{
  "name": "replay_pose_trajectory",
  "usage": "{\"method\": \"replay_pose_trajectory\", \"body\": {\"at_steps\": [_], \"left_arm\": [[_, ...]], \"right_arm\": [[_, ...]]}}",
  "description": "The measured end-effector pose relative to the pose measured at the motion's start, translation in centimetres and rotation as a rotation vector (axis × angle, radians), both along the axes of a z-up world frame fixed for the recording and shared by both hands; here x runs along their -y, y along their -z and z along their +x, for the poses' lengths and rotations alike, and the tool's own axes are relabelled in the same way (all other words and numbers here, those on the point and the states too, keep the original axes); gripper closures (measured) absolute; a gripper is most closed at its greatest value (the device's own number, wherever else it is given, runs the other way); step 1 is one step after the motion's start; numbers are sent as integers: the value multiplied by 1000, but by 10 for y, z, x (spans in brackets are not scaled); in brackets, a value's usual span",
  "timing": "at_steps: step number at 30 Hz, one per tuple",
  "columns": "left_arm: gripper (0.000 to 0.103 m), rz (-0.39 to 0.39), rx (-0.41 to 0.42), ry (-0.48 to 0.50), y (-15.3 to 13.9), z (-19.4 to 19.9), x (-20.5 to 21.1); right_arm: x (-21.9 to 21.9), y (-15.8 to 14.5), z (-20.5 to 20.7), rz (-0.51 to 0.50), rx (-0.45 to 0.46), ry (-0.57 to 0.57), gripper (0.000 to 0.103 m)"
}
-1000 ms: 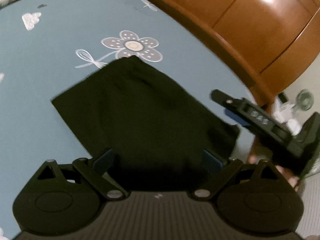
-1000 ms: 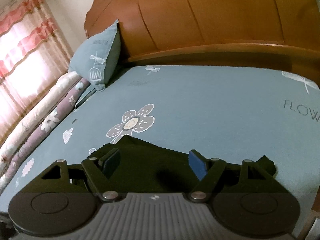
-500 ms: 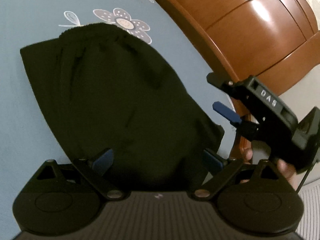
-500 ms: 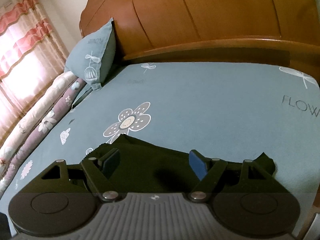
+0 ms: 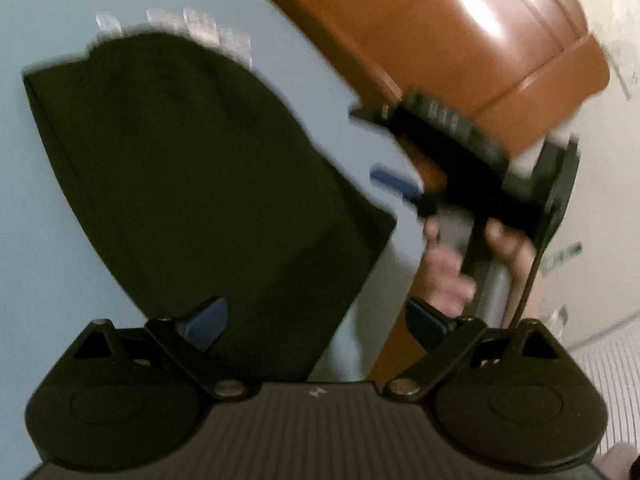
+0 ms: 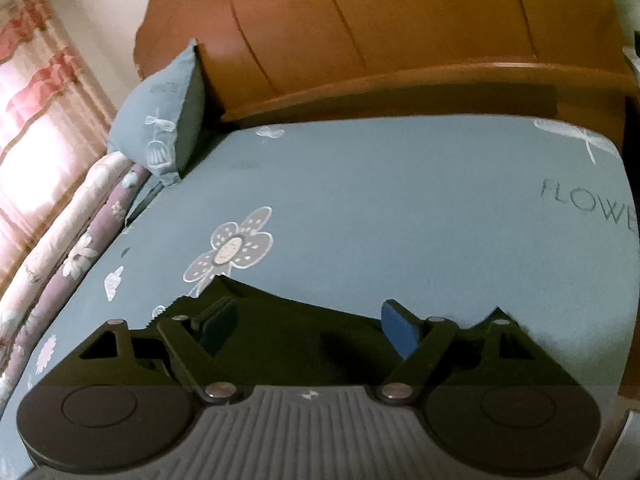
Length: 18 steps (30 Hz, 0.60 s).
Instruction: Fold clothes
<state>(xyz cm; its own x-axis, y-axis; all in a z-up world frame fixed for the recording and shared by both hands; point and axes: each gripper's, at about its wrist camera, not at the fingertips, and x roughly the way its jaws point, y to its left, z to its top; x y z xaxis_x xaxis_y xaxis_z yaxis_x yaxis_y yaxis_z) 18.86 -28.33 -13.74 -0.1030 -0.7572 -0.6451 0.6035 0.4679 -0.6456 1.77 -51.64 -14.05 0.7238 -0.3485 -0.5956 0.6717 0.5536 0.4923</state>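
A dark garment point(image 5: 192, 184) is seen flat on the bed point(image 5: 48, 240), near its right edge. The left gripper point(image 5: 316, 316) is spread, empty, over its near hem. The right gripper point(image 6: 308, 320) is opening, nothing pinched. Both near corners should be gripped squarely before folding.

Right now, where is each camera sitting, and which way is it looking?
Left wrist view: sits on the left tongs, looking down over the dark garment on the blue bedsheet; the right tongs and the hand holding them show too.
Right wrist view: sits on the right tongs, jaws opening with nothing pinched, looking across the bedsheet toward the wooden headboard, pillow and curtain.
Both share the garment, flower print, bedsheet and headboard.
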Motion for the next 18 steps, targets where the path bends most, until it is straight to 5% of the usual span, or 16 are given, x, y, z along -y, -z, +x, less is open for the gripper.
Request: {"method": "replay_pose_trajectory", "body": {"at_steps": [7, 13, 18], "left_arm": [[8, 3, 70, -41, -1, -11, -9], [8, 18, 426, -162, -70, -54, -61], [6, 13, 695, -370, -122, -106, -115]], "right_arm": [[2, 2, 1, 4, -7, 4, 20], [-13, -8, 9, -22, -17, -59, 20], [-56, -31, 15, -109, -37, -164, 19]]}}
